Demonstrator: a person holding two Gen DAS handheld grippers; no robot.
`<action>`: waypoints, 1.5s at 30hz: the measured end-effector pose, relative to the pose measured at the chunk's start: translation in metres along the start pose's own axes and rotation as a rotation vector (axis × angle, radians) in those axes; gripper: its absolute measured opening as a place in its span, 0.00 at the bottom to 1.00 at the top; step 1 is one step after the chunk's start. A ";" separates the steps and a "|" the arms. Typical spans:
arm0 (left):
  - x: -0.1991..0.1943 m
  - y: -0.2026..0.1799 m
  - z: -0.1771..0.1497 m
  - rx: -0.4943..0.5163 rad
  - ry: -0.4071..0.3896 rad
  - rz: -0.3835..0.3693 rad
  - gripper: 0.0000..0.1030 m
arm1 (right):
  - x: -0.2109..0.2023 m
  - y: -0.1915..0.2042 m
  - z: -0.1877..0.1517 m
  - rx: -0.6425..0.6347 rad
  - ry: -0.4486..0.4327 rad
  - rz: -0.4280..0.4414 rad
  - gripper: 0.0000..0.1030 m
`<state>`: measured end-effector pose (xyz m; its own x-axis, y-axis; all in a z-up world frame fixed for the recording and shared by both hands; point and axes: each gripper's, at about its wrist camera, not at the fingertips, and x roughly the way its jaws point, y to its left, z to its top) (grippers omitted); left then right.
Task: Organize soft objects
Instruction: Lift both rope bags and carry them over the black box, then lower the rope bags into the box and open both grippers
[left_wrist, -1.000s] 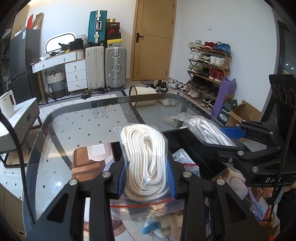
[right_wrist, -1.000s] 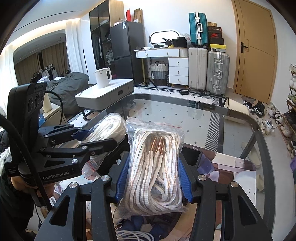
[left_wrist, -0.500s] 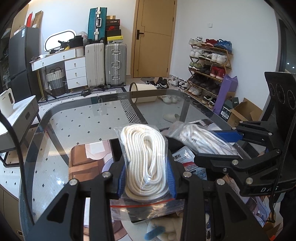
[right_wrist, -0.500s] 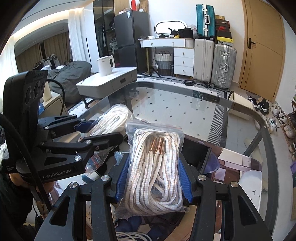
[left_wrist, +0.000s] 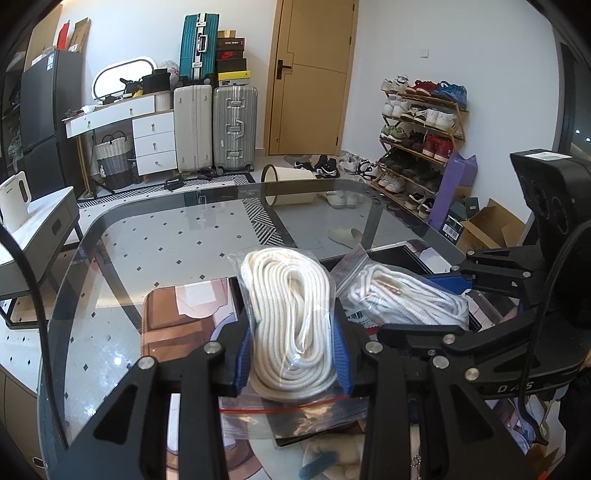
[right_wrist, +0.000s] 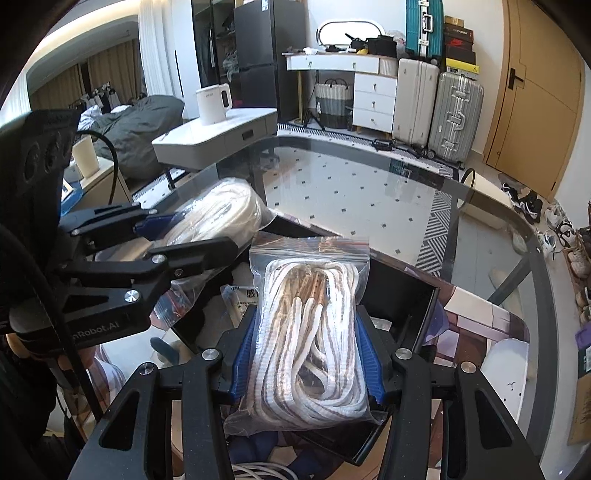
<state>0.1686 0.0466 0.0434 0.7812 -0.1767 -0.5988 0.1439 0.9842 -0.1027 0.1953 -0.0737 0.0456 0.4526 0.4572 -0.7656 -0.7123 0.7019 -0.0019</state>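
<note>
My left gripper (left_wrist: 293, 354) is shut on a clear zip bag of plain white rope (left_wrist: 288, 317), held above a black box (left_wrist: 391, 254) on the glass table (left_wrist: 166, 236). My right gripper (right_wrist: 306, 354) is shut on a second zip bag of white rope with brown stripes and copper tips (right_wrist: 314, 332), over the same black box (right_wrist: 402, 295). In the left wrist view that striped bag (left_wrist: 402, 295) and the right gripper (left_wrist: 458, 306) sit just to the right. The left gripper (right_wrist: 177, 243) and its white rope bag (right_wrist: 221, 210) lie at the left of the right wrist view.
A printed packet (right_wrist: 240, 299) lies inside the box. A patterned mat (left_wrist: 177, 321) covers the table's near part. Soft items (left_wrist: 332, 461) and a white cord (right_wrist: 258, 470) lie below the grippers. Suitcases (left_wrist: 214, 125), a shoe rack (left_wrist: 421, 140) and a side table with a kettle (right_wrist: 214, 103) stand around.
My right gripper with its striped rope bag has moved down and closer to the left gripper, lower over the black box. The left gripper and its bag have stayed nearly still.
</note>
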 end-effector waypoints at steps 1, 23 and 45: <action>0.001 -0.001 0.000 0.001 0.002 -0.001 0.34 | 0.001 -0.001 -0.001 0.001 0.003 0.002 0.48; 0.015 -0.013 -0.003 0.049 0.054 -0.014 0.34 | 0.022 -0.003 0.003 -0.042 0.012 0.010 0.55; -0.003 -0.030 -0.012 0.069 0.050 -0.016 0.72 | -0.051 -0.023 -0.035 0.095 -0.113 -0.067 0.84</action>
<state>0.1551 0.0180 0.0390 0.7476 -0.1903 -0.6363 0.1991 0.9782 -0.0587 0.1701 -0.1321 0.0623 0.5587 0.4626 -0.6884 -0.6273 0.7787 0.0142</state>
